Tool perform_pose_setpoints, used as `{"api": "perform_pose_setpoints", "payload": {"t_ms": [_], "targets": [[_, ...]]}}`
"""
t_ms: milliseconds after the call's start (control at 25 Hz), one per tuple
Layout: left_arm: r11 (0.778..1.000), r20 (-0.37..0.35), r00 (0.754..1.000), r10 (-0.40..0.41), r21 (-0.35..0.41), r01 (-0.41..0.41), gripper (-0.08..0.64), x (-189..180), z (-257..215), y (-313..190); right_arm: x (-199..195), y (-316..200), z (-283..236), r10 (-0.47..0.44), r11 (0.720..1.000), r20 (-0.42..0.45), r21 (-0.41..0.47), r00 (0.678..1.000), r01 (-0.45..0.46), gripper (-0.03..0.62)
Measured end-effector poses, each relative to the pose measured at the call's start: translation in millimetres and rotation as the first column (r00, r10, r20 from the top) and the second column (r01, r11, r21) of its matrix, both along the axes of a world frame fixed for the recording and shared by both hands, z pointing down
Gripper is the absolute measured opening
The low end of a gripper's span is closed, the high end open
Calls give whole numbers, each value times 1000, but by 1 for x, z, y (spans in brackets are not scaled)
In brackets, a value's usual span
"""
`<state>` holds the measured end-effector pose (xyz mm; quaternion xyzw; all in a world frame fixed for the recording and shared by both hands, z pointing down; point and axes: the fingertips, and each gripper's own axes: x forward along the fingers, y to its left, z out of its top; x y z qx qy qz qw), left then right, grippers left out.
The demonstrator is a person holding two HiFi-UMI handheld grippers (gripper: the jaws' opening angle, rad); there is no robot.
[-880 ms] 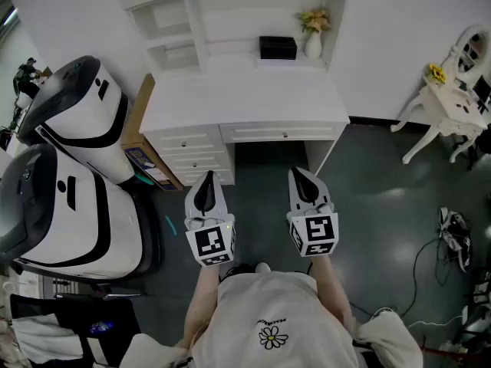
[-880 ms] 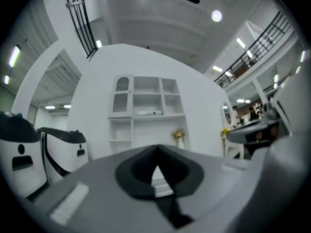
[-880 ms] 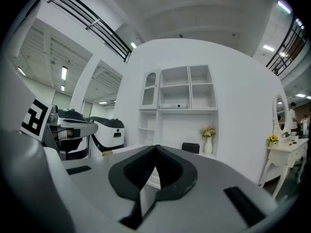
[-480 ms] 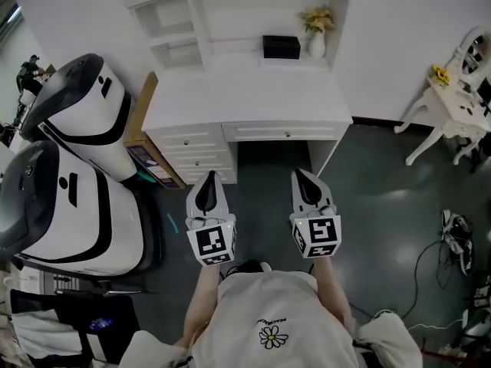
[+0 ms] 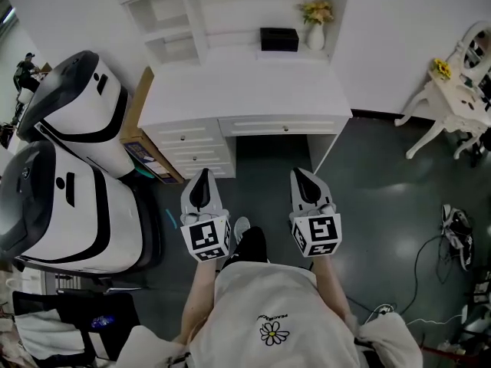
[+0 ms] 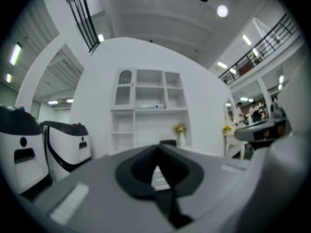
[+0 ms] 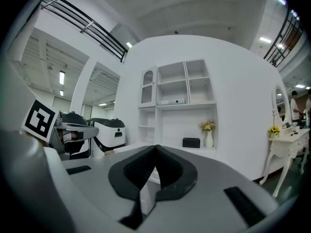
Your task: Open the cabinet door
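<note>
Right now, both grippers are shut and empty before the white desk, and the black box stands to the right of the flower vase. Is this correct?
Not quite. The black box stands left of the flower vase, as the head view shows. The rest holds: the left gripper and right gripper are shut and empty before the white desk.

A high-ceilinged hall staged as a showroom: a white shelved wooden desk against a freestanding white wall, bulky white-and-black machines beside it.

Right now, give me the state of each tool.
Left tool: closed, holding nothing.
Right tool: closed, holding nothing.
</note>
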<state>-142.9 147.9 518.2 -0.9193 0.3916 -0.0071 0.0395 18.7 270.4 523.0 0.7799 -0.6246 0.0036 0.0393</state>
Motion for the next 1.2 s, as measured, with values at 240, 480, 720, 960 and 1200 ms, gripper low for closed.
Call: {"api": "perform_pose_setpoints", "payload": {"t_ms": [240, 480, 720, 960, 1200], "targets": [[1000, -27, 1000, 4, 8, -3, 6, 21, 0, -30, 12, -20, -3, -13, 1000, -40, 6, 999, 13, 0], [999, -49, 998, 35, 35, -33, 6, 56, -17, -61, 30, -51, -9, -22, 1000, -78, -4, 997, 22, 0], [995, -60, 994, 89, 40, -86, 6, 91, -29, -96, 51, -95, -13, -35, 999, -59, 11, 998, 36, 0], [991, -55, 991, 125, 49, -123, 6, 125, -47, -151, 77, -158, -18, -33, 999, -31, -6, 999, 33, 0], [989, -92, 985, 144, 58, -139, 6, 151, -67, -217, 95, -230, -36, -44, 999, -44, 9, 998, 44, 1]]}}
